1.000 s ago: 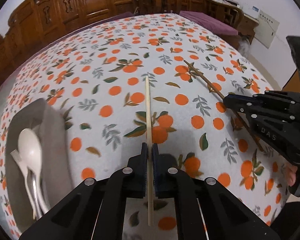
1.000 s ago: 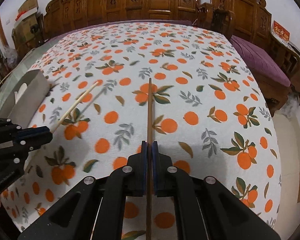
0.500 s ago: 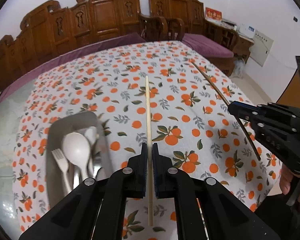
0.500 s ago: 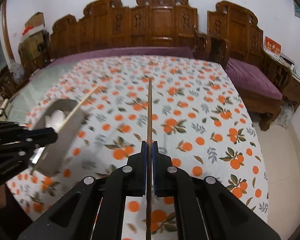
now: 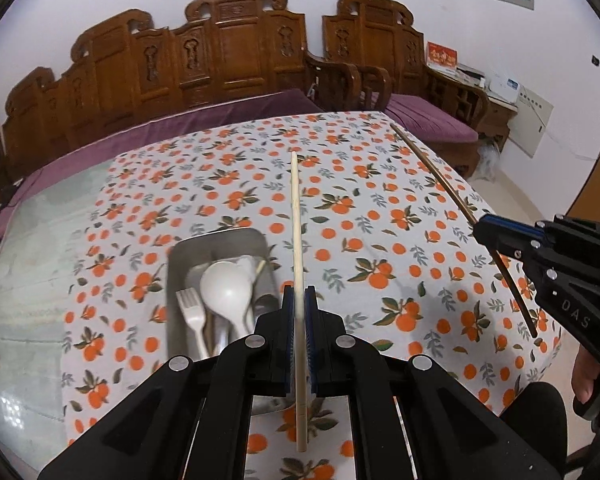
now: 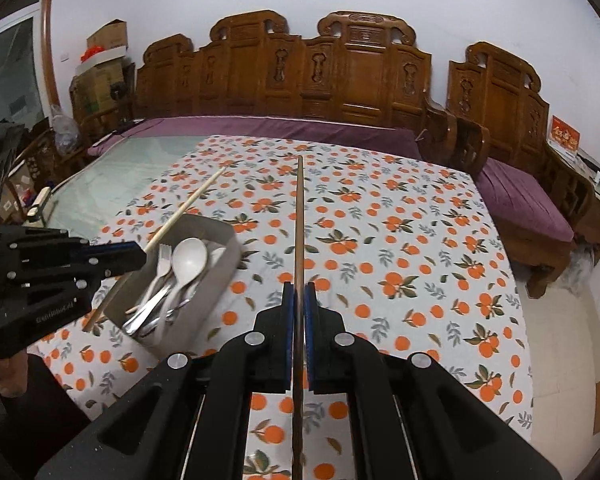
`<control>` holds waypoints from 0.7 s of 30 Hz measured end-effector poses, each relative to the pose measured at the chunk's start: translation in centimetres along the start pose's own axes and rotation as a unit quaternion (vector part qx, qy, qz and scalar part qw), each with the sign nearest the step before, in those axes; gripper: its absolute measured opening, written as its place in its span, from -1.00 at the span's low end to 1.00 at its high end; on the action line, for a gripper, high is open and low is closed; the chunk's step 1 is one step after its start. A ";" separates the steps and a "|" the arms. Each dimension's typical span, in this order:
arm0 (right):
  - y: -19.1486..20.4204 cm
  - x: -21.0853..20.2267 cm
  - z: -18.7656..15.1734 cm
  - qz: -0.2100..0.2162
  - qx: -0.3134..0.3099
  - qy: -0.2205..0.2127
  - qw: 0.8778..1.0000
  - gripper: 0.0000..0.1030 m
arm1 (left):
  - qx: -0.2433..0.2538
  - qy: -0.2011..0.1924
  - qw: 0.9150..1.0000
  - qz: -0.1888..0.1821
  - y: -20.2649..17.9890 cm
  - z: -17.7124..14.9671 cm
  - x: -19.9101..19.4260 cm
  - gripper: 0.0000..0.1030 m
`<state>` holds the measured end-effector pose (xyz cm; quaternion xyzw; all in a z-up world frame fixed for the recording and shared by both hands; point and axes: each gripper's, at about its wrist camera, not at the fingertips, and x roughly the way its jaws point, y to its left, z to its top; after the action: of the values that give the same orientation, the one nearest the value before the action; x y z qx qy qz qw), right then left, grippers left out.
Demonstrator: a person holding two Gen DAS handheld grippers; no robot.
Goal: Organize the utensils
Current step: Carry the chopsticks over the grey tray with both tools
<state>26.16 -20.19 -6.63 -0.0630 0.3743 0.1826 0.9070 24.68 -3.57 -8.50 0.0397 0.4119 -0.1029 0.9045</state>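
Observation:
My left gripper (image 5: 299, 298) is shut on a pale wooden chopstick (image 5: 295, 216) that sticks straight out ahead, held high over the table. My right gripper (image 6: 299, 294) is shut on a dark brown chopstick (image 6: 299, 216), also pointing forward in the air. Each gripper shows in the other's view: the right gripper (image 5: 480, 229) with the dark chopstick (image 5: 432, 168), the left gripper (image 6: 142, 254) with the pale chopstick (image 6: 188, 202). A grey metal tray (image 5: 240, 236) (image 6: 216, 276) below my left gripper holds a white spoon (image 5: 226, 290) (image 6: 189, 258), a white fork (image 5: 192, 312) and metal cutlery.
The table (image 5: 380, 216) wears a white cloth printed with oranges; its left strip is bare glass (image 5: 32, 240). Carved wooden benches with purple cushions (image 6: 284, 126) stand behind and to the right. A hand (image 5: 584, 376) grips the right tool's handle.
Both grippers have risen and drawn back from the table with their chopsticks held. The tray has come more into view, below and left of the pale chopstick.

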 end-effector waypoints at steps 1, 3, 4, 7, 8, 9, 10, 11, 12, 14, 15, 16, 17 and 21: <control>0.3 0.1 0.0 0.003 -0.001 0.003 1.000 -0.89 | -0.002 -0.001 1.000 0.000 0.4 -0.1 -0.2 -0.92; 1.1 0.3 0.1 0.005 -0.006 0.006 1.000 -0.89 | -0.004 -0.001 1.000 -0.002 1.4 -0.3 -0.3 -0.92; 1.5 0.4 0.1 0.005 -0.007 0.006 1.000 -0.89 | -0.003 -0.001 1.000 -0.002 1.9 -0.3 -0.2 -0.92; 2.3 1.1 0.2 0.011 -0.007 0.010 1.000 -0.89 | -0.009 0.003 1.000 -0.002 3.4 -0.6 0.4 -0.92; 2.5 1.3 0.2 0.012 -0.007 0.011 1.000 -0.89 | -0.012 0.004 1.000 -0.003 3.8 -0.7 0.6 -0.92; 2.8 1.6 0.3 0.014 -0.007 0.012 1.000 -0.89 | -0.015 0.007 1.000 -0.005 4.4 -0.8 1.1 -0.92; 3.1 2.1 0.4 0.018 -0.007 0.015 1.000 -0.89 | -0.017 0.009 1.000 -0.006 4.7 -0.8 1.5 -0.92; 3.3 2.5 0.5 0.020 -0.007 0.018 1.000 -0.89 | -0.020 0.013 1.000 -0.007 5.1 -0.9 1.9 -0.92; 3.5 2.8 0.6 0.021 -0.008 0.019 1.000 -0.89 | -0.023 0.018 1.000 -0.010 5.6 -0.9 2.6 -0.92; 4.0 3.7 0.9 0.025 -0.012 0.024 0.999 -0.89 | -0.026 0.024 0.999 -0.011 6.1 -1.0 3.5 -0.92; 4.3 4.2 1.2 0.028 -0.015 0.025 0.999 -0.89 | -0.026 0.029 0.999 -0.012 6.5 -1.1 4.2 -0.92; 4.5 4.4 1.4 0.030 -0.017 0.026 0.999 -0.89 | -0.026 0.032 0.999 -0.013 6.6 -1.2 4.5 -0.92; 4.8 4.8 1.6 0.034 -0.019 0.026 0.999 -0.89 | -0.026 0.035 0.999 -0.013 6.8 -1.4 5.0 -0.92; 5.8 5.7 2.2 0.044 -0.022 0.024 0.998 -0.89 | -0.024 0.054 0.998 -0.014 7.6 -2.3 6.6 -0.92</control>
<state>29.11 -12.62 -8.97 -0.0705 0.3941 0.2291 0.8872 28.91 3.18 -15.09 0.0179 0.4630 -0.1033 0.8802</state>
